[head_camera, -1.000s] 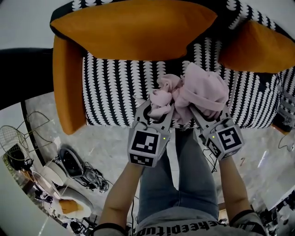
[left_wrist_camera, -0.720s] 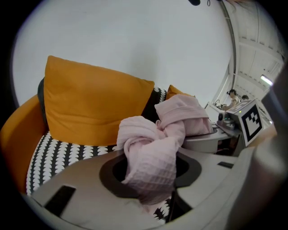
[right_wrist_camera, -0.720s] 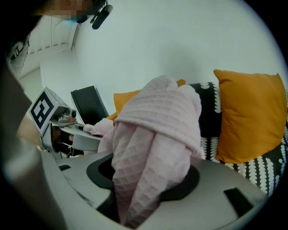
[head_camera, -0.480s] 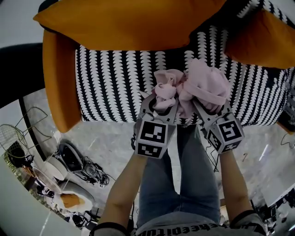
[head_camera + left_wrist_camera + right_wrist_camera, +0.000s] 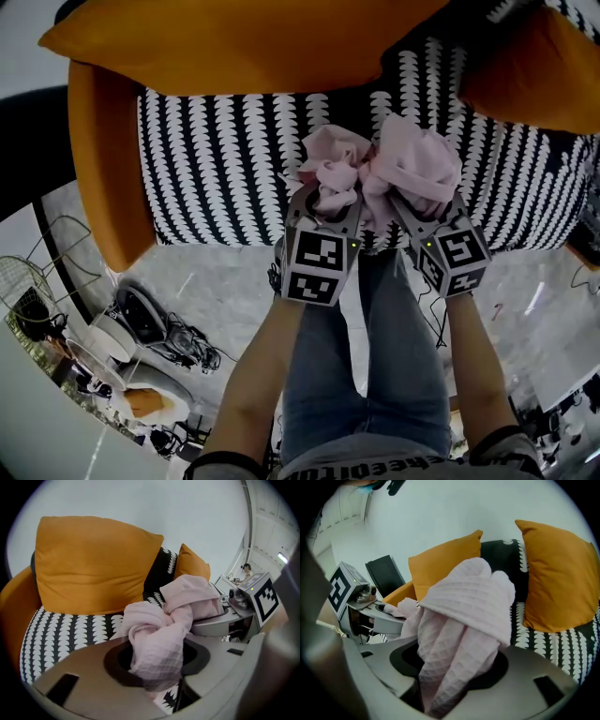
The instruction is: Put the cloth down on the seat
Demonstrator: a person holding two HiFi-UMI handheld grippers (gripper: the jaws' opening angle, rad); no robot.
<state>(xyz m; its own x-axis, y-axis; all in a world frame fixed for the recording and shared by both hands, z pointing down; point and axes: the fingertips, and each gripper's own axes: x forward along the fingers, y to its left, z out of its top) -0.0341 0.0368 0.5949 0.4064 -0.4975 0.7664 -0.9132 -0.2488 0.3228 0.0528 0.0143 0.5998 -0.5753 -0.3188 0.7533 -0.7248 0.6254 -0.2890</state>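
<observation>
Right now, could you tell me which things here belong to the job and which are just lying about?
Job: pink cloth, bunched and gripped by the left gripper and right gripper; black-and-white seat.
Lying about: orange cushion; wire basket and cables on the floor.

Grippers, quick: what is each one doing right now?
Left gripper: closed, holding the pink cloth.
Right gripper: closed, holding the same pink cloth.

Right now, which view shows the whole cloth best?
The head view: the whole cloth shows there, bunched above the front of the seat. Each gripper view shows only one close bunch of it.
</observation>
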